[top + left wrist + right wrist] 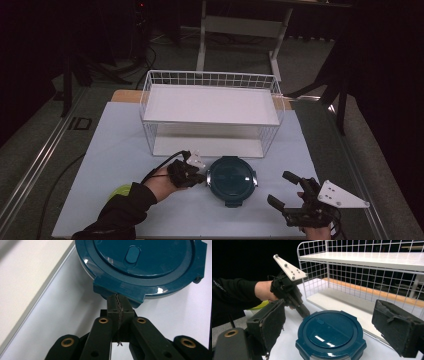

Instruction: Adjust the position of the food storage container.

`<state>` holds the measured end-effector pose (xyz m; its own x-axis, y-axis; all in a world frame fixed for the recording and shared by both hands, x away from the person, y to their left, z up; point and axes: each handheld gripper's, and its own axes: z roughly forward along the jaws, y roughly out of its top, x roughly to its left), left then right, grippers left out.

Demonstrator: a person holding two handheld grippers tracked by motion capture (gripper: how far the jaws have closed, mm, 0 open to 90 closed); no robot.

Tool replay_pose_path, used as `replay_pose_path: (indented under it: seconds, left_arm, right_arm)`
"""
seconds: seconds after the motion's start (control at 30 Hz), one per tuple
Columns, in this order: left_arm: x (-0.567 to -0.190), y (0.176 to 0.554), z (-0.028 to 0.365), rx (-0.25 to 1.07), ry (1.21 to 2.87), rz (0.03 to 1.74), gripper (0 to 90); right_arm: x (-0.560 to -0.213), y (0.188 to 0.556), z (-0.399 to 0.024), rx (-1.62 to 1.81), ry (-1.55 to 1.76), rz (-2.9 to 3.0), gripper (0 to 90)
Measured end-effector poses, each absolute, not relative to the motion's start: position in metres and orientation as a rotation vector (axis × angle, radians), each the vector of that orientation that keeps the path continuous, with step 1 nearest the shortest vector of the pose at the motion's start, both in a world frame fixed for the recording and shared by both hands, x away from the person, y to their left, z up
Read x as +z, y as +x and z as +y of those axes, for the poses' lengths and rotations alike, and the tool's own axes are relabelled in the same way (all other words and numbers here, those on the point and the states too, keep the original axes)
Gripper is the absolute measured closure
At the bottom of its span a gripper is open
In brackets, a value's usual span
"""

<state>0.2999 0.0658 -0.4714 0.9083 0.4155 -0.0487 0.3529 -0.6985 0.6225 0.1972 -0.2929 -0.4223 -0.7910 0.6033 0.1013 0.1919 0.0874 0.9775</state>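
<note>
A round container with a dark teal lid (pixel 231 179) sits on the pale mat in front of the wire rack. My left gripper (pixel 200 177) lies at its left side, shut, pads pressed together. In the left gripper view its tips (pixel 117 300) reach just under a latch tab on the lid's rim (pixel 120 288); I see nothing between the pads. My right gripper (pixel 280 188) rests to the container's right, open, apart from it. In the right gripper view the container (pixel 330 332) stands beyond the two spread jaws, with the left gripper (pixel 303 312) touching its far-left edge.
A white wire rack (pixel 210 107) with an upper shelf and a lower tray stands just behind the container. A yellow-green object (pixel 120 190) lies half hidden under the left forearm. The pale mat (pixel 120 145) covers the table; dark stands and table legs lie beyond it.
</note>
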Motion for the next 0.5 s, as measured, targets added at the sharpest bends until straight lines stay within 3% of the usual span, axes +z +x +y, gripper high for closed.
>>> replay_pose_path:
  seconds: [0.37, 0.5]
  left_arm:
    - [-0.451, 0.284, 0.082, 0.108, 2.311, 0.582, 88.7]
    - [-0.446, 0.278, 0.085, 0.088, 2.249, 0.618, 81.7]
  right_arm:
    - [-0.421, 0.195, -0.289, 1.75, 0.772, 2.038, 11.0]
    - [-0.421, 0.194, -0.287, 1.743, 0.762, 2.03, 11.0]
